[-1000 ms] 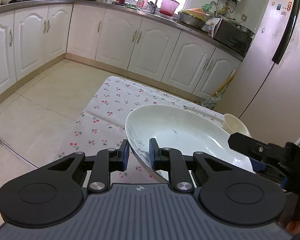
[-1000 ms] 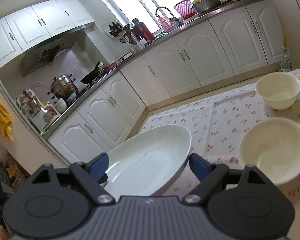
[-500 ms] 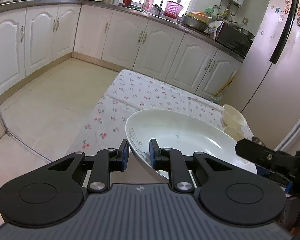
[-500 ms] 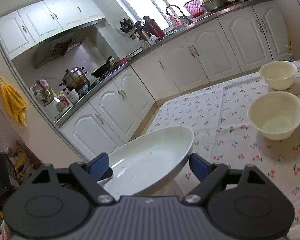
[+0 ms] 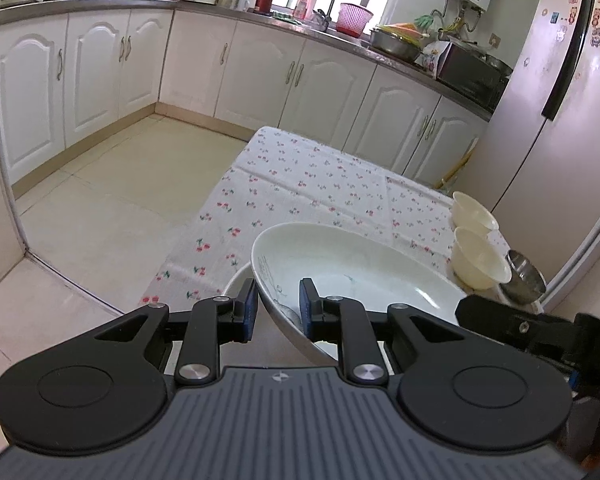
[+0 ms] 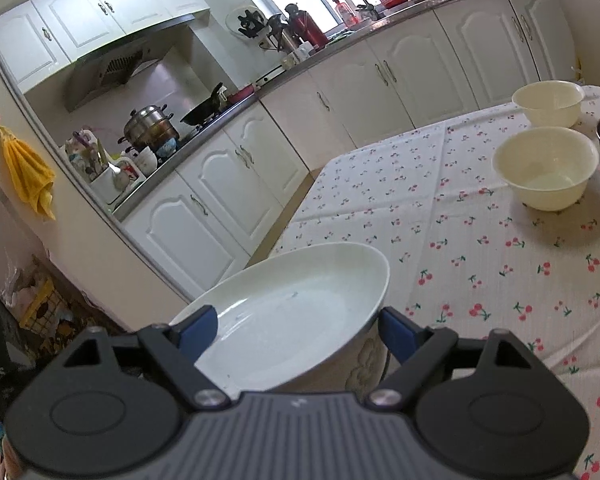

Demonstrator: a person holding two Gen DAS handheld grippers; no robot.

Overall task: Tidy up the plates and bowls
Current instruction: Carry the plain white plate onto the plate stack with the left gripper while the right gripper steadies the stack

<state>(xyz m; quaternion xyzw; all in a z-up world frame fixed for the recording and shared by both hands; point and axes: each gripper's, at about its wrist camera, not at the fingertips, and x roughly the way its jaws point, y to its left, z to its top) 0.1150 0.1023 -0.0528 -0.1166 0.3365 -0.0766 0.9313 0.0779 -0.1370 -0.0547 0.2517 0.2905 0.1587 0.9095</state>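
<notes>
A large white plate (image 5: 352, 272) is held tilted above the near end of a table covered with a cherry-print tablecloth (image 5: 312, 184). The left gripper (image 5: 278, 306) is closed on the near rim of that plate, one blue pad lying outside the rim and the other inside. In the left wrist view a second white rim (image 5: 234, 280) is glimpsed just below and left of the plate; whether it belongs to another plate cannot be told, since most of it is hidden. The right gripper (image 6: 298, 328) is seen with its jaws spread wide on either side of the plate (image 6: 288, 312), and no contact between its pads and the plate can be made out. On the far right part of the cloth two cream bowls are set close together, the nearer bowl (image 6: 546, 168) in front of the farther bowl (image 6: 548, 102), and a metal cup (image 5: 524, 282) stands just beside the nearer one. White kitchen cabinets (image 5: 260, 64) are seen behind the table.
</notes>
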